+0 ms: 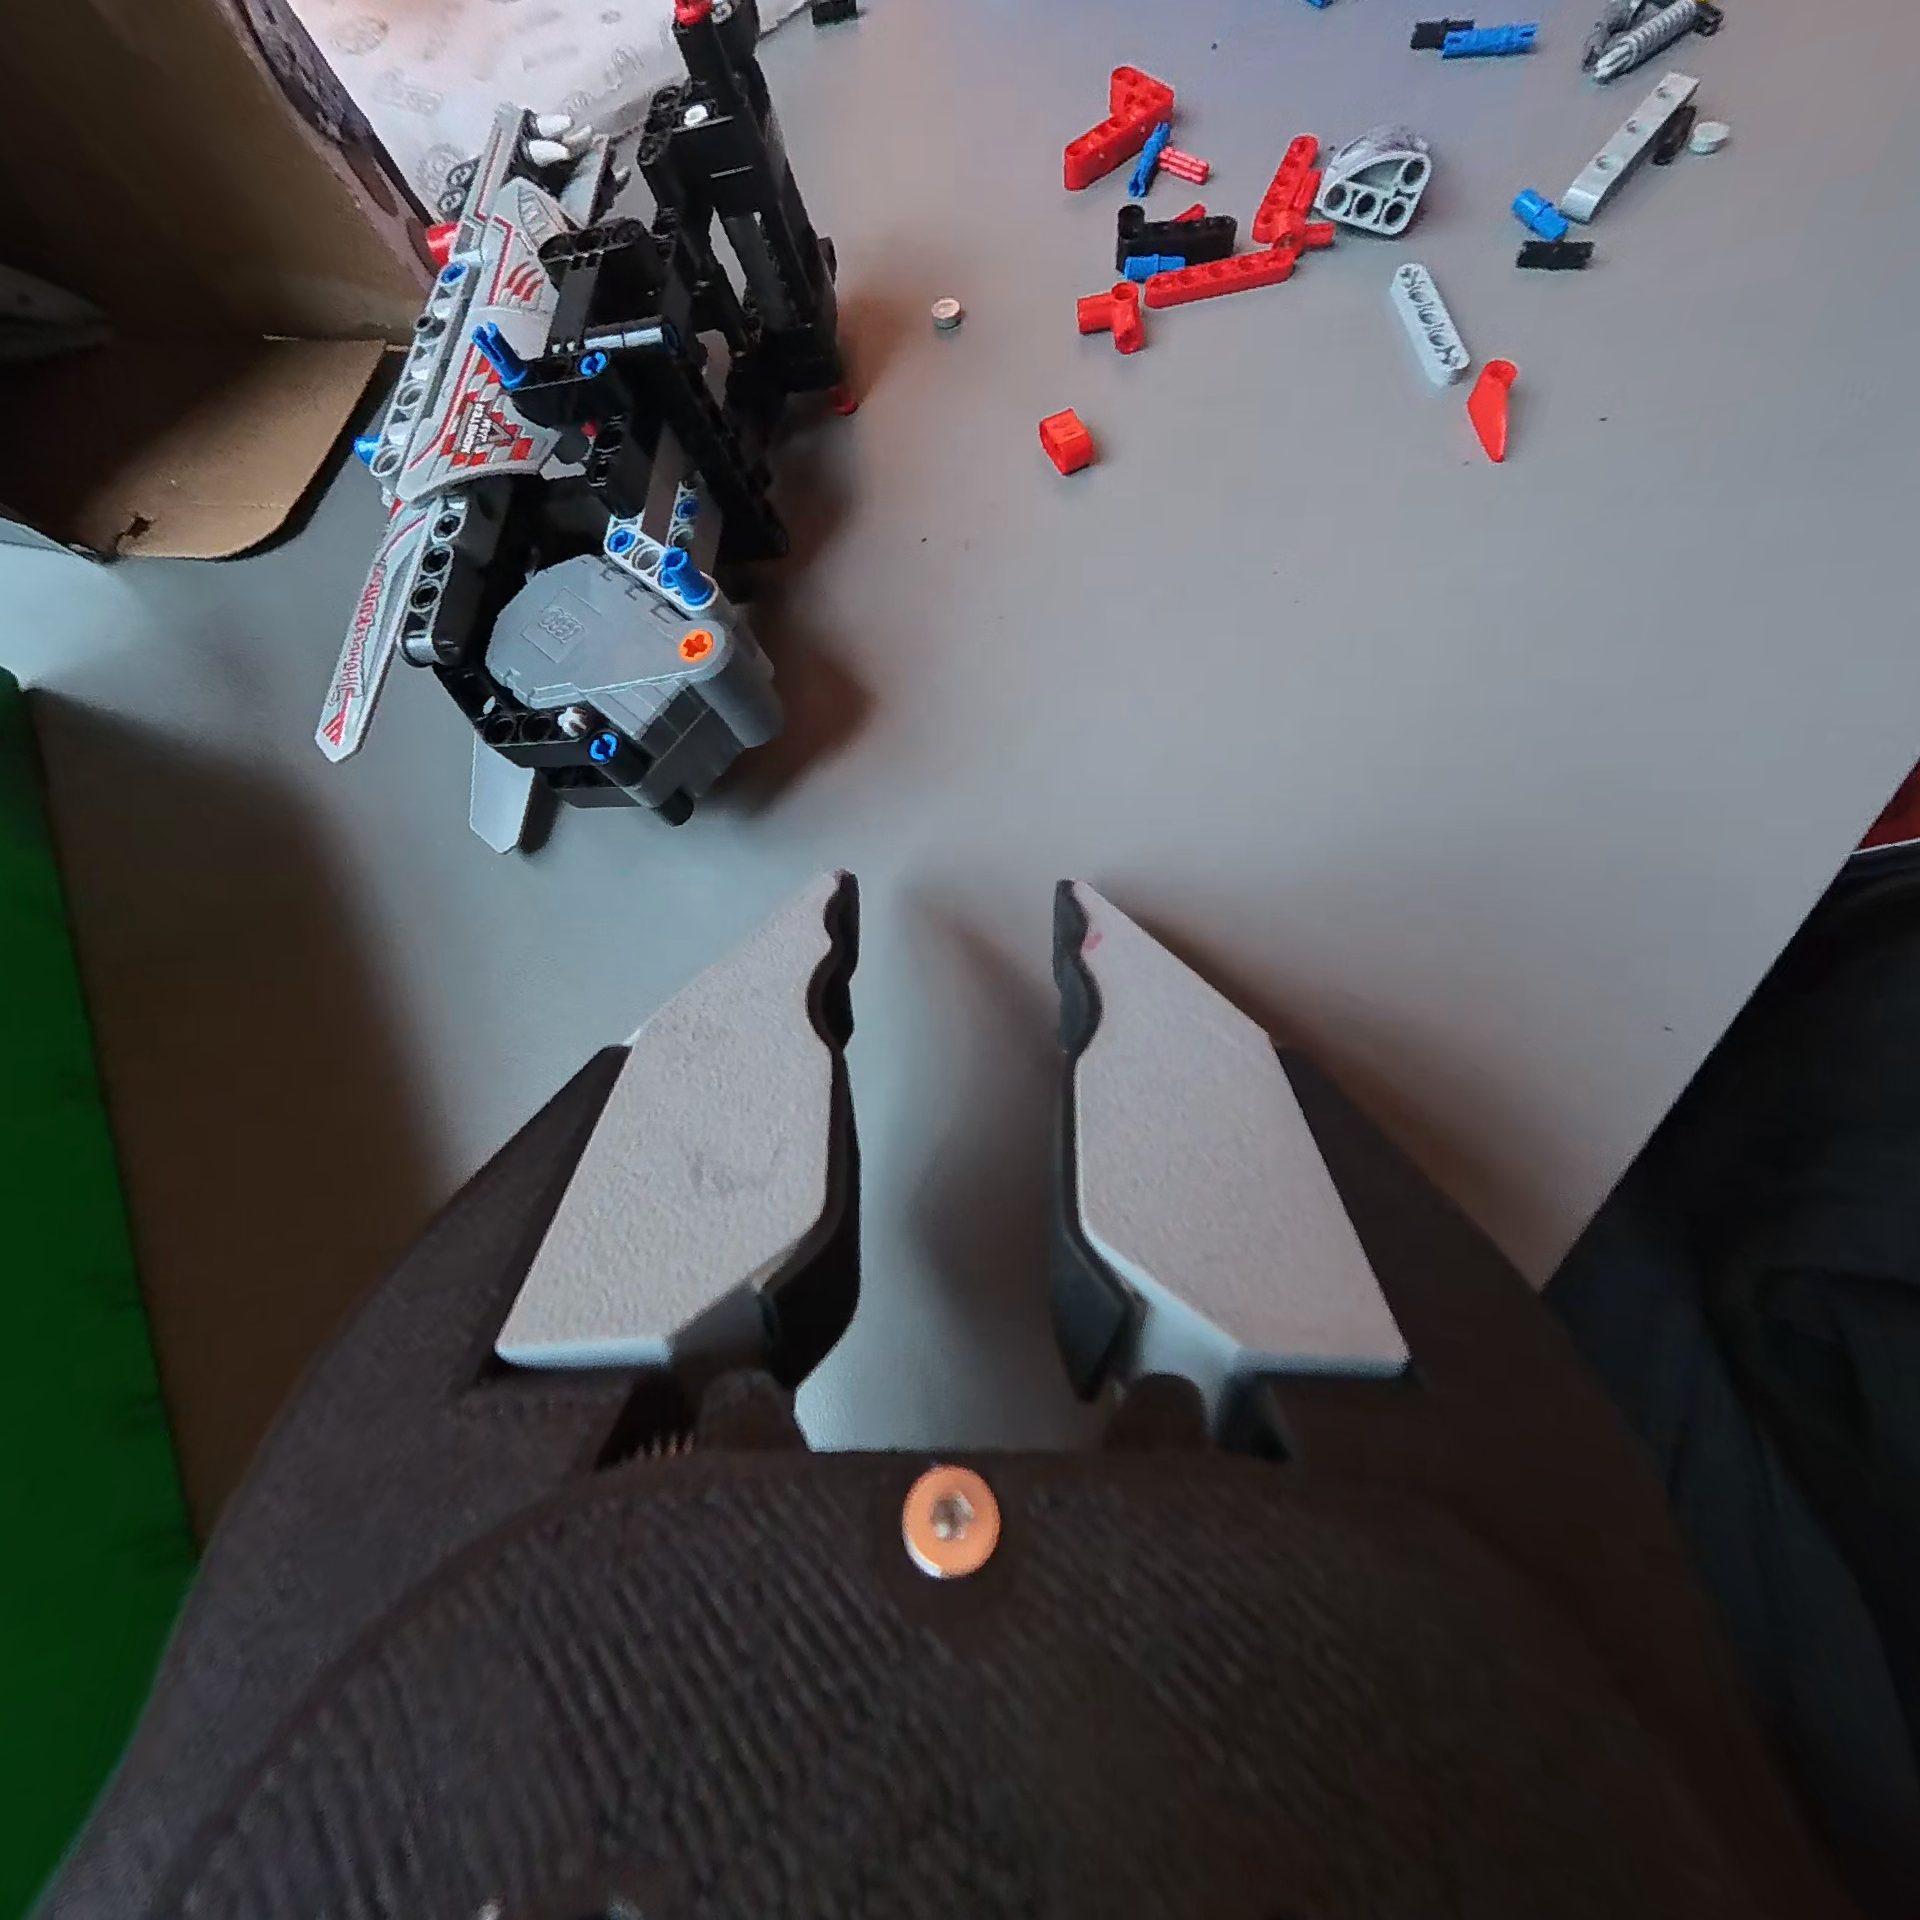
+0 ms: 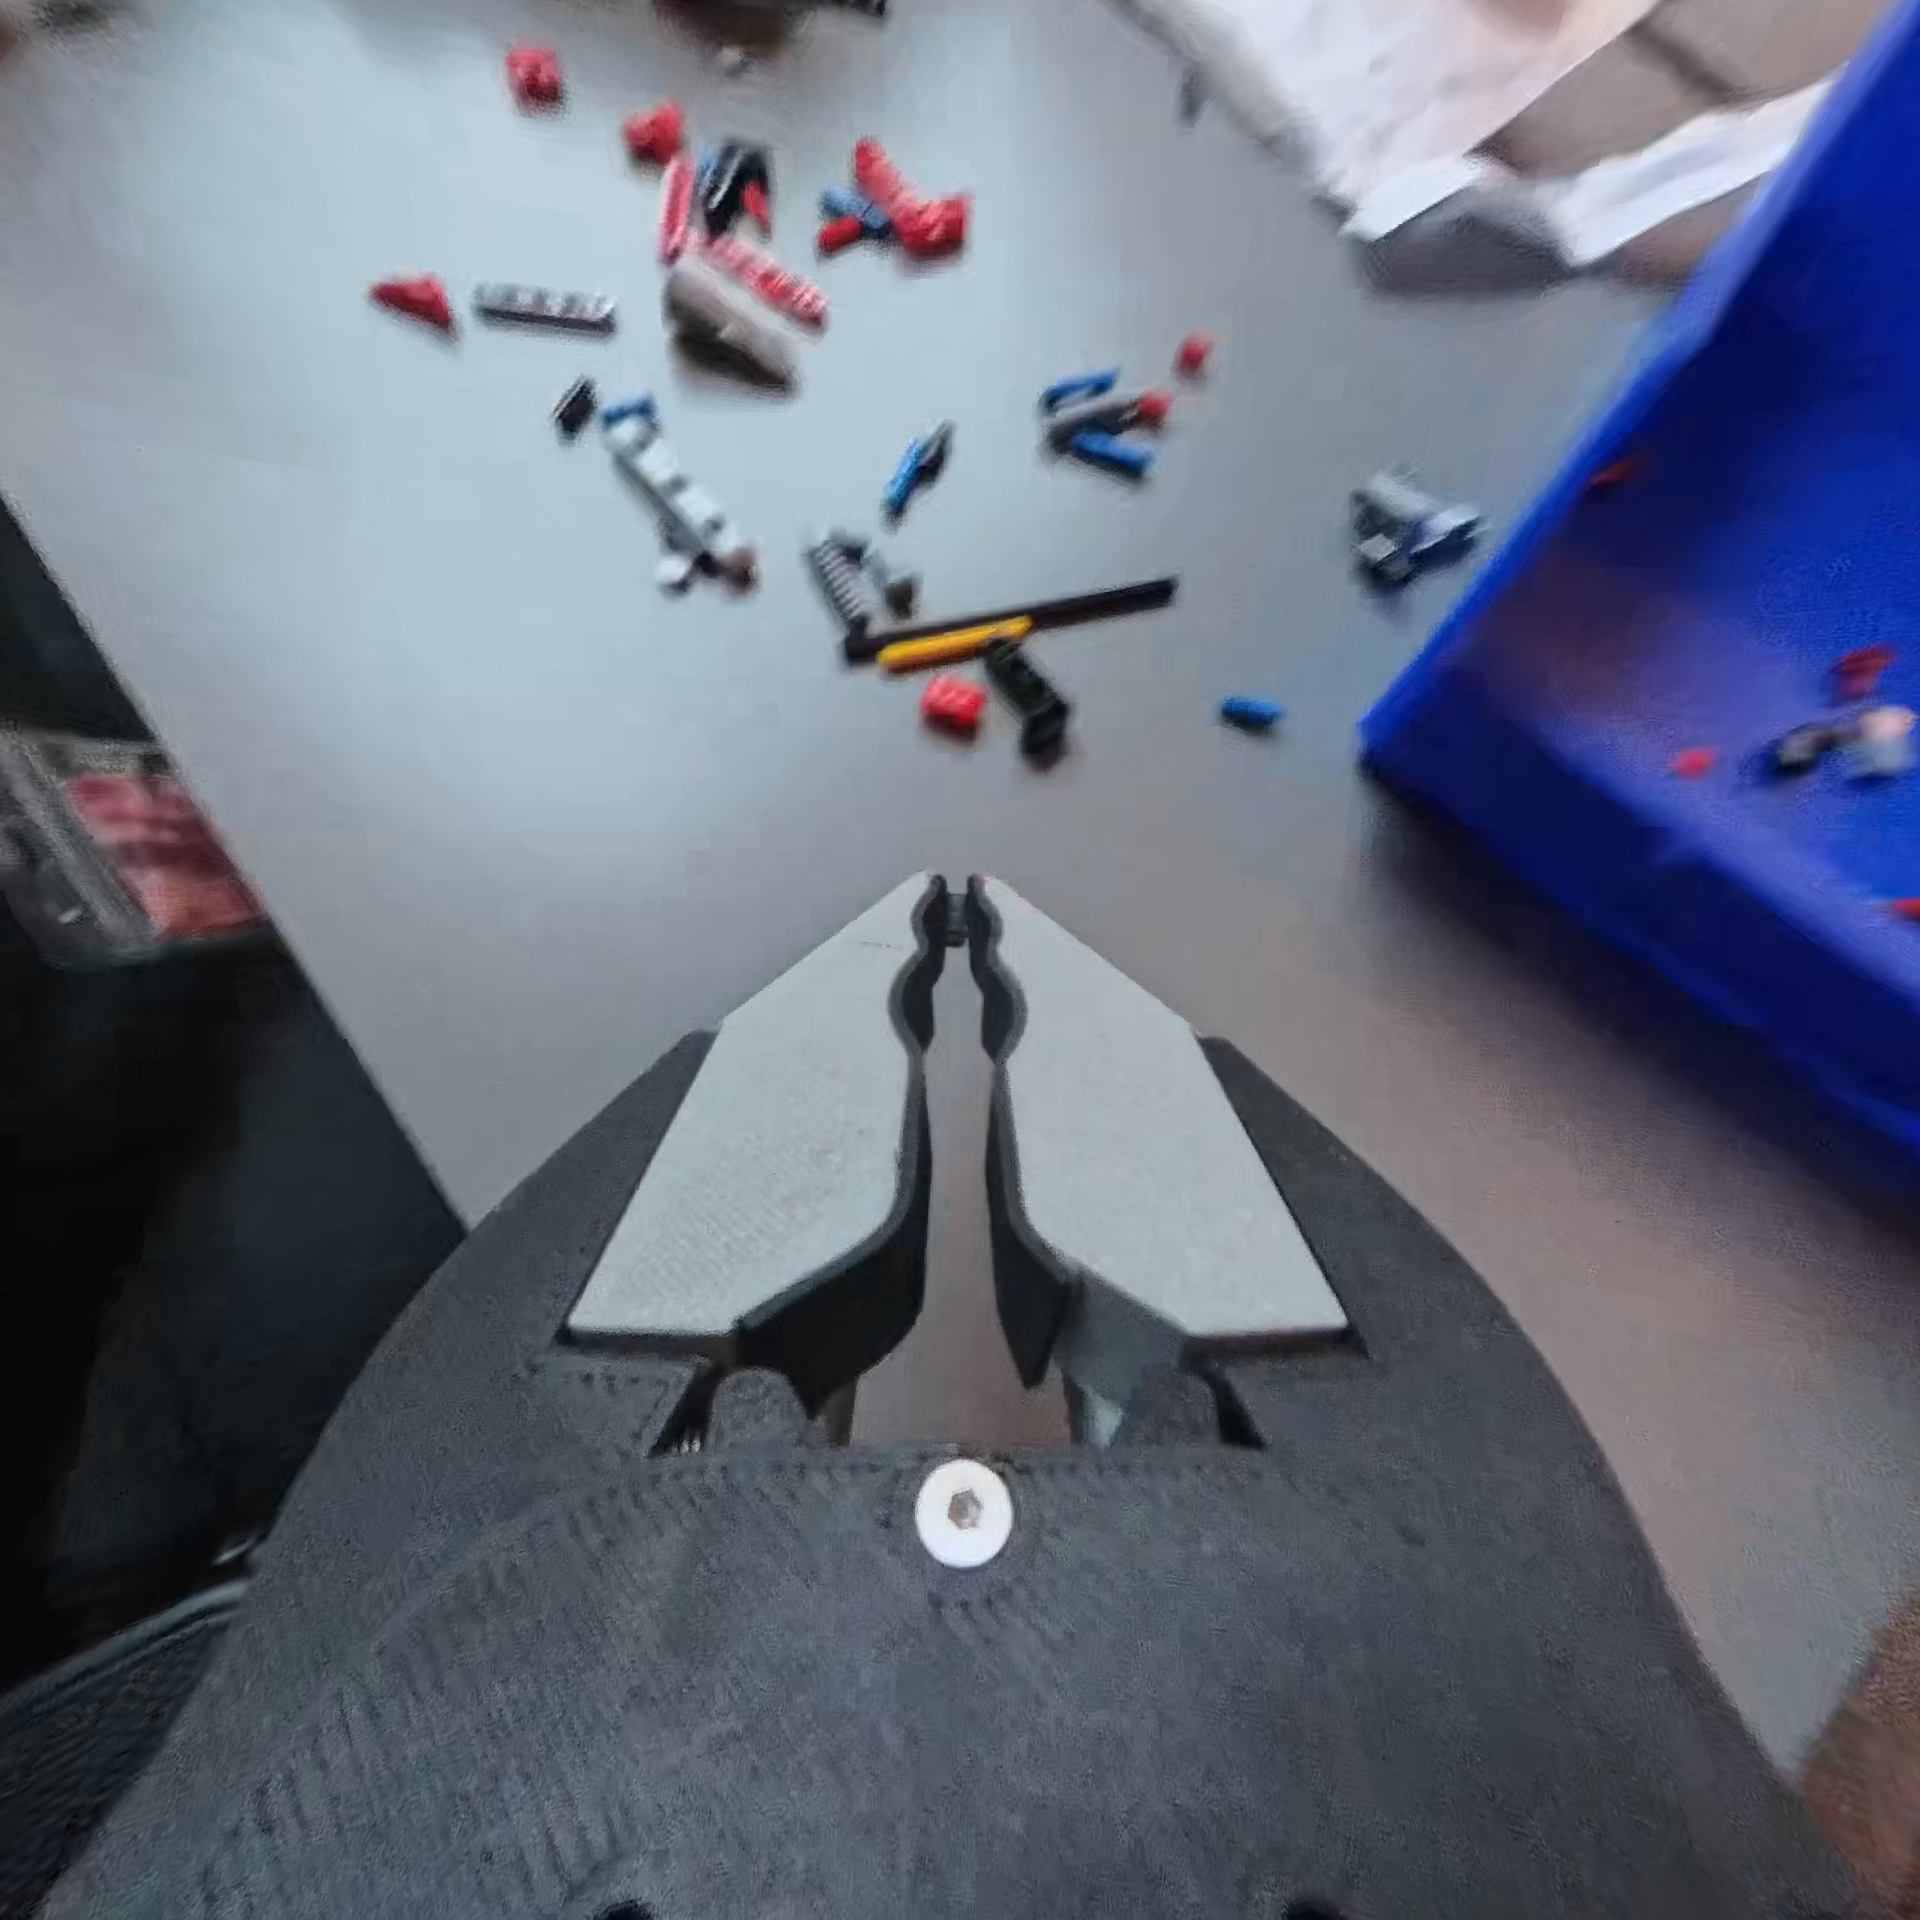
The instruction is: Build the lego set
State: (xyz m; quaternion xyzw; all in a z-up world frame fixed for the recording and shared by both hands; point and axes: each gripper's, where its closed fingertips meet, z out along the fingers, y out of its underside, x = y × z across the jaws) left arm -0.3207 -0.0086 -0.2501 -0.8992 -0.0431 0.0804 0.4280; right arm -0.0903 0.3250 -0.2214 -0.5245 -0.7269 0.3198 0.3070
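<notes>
On the grey table (image 1: 1299, 675), up and to the left of the left gripper (image 1: 956, 894), lies the half-built lego model (image 1: 603, 447), a black frame with grey stickered panels, blue pins and a grey motor block (image 1: 634, 675) at its near end. It rests clear of the gripper, whose fingers stand apart with only bare tabletop between them. To the model's right, well apart from it, loose pieces are scattered: red beams (image 1: 1216, 275), a small red brick (image 1: 1066, 441), a light grey beam (image 1: 1429, 324) and a red curved piece (image 1: 1494, 407). A cardboard box (image 1: 187, 312) sits just beside the model at the left edge.

In the blurred right wrist view, the right gripper (image 2: 958, 896) has its fingers nearly together, pinching a tiny dark piece (image 2: 954, 916) at the tips. Ahead of it lie more scattered parts, among them a long black axle (image 2: 1091, 608) with a yellow piece (image 2: 956, 639) alongside. A blue bin (image 2: 1704, 582) holding a few small parts stands at the right.
</notes>
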